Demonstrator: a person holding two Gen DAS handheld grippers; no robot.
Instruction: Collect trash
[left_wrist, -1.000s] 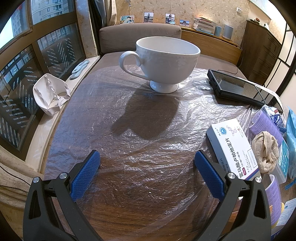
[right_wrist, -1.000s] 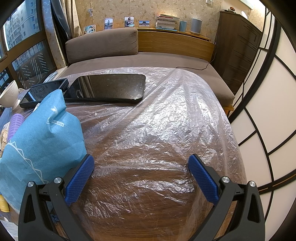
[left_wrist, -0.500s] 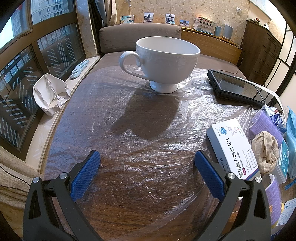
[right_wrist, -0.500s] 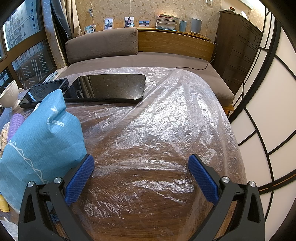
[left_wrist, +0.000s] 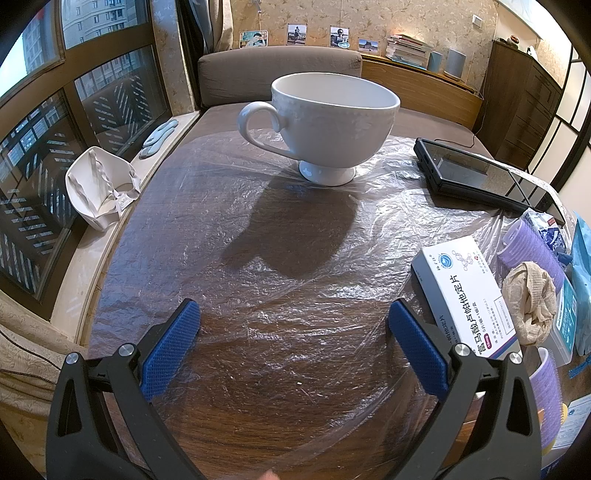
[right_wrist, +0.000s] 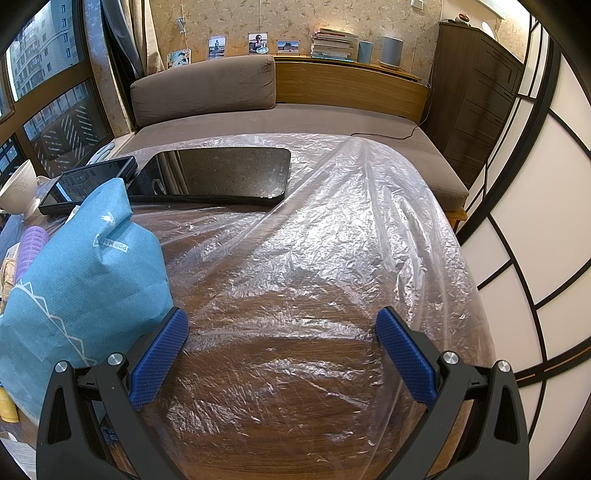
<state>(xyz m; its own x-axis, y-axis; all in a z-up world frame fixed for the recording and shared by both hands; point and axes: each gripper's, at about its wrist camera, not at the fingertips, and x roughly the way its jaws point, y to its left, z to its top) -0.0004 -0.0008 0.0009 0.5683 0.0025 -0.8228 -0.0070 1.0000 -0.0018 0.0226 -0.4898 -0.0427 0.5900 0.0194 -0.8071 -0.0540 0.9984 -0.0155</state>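
Surface: round dark wooden tabletop (left_wrist: 295, 413) under crinkled clear plastic sheet (right_wrist: 332, 236).
Landmark: white footed ceramic cup (left_wrist: 325, 122), at the far edge.
Trash: crumpled beige paper wad (left_wrist: 532, 299), right of the cup, beside white medicine box (left_wrist: 465, 295).
Room: brown sofa (right_wrist: 207, 88) behind the cup.
Left gripper (left_wrist: 293, 336): fingers spread, empty.
Right gripper (right_wrist: 282, 345): fingers spread, empty, beside blue paper bag (right_wrist: 81, 273).

1. A clear plastic sheet (left_wrist: 295, 229) covers the round wooden table (left_wrist: 280, 417).
2. A white footed cup (left_wrist: 332, 122) stands on the sheet at the far side.
3. A white medicine box (left_wrist: 467, 295) lies right of the cup, nearer the camera.
4. A blue paper bag (right_wrist: 85, 280) stands before two dark tablets (right_wrist: 218, 177).
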